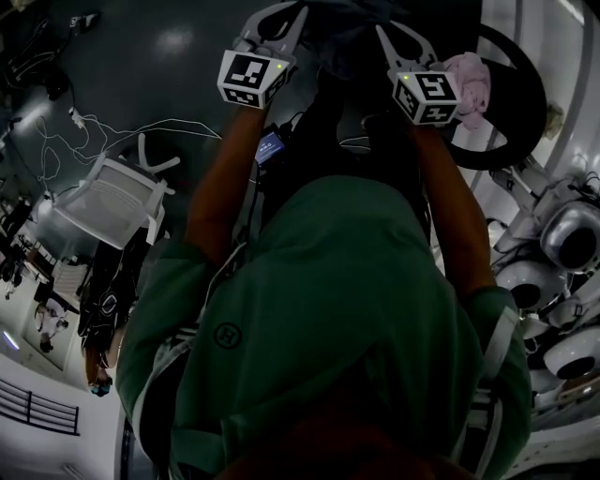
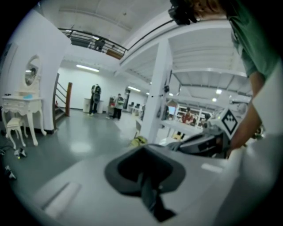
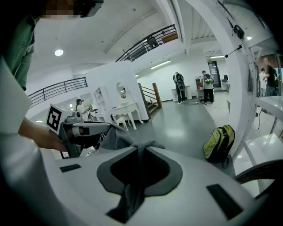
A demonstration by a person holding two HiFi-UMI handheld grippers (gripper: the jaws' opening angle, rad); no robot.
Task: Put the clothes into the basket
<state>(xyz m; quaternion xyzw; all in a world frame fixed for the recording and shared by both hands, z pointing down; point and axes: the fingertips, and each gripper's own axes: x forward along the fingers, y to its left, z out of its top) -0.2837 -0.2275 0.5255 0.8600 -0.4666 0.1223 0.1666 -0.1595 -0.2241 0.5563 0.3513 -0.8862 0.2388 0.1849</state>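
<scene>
Grey floor (image 1: 169,66) — fingers of left gripper (image 1: 281,14), right gripper (image 1: 401,33) clenched on dark garment (image 3: 112,136).

garment (image 1: 342,39): between left gripper (image 1: 279,22) and right gripper (image 1: 397,41) | basket (image 1: 531,105): right of both | chair (image 1: 114,199): left

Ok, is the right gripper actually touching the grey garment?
Touching. The right gripper view shows the right gripper with its jaws shut on a fold of the grey garment, which runs between them.

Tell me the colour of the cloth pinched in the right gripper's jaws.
Plain dark grey. The cloth shows best in the right gripper view.
</scene>
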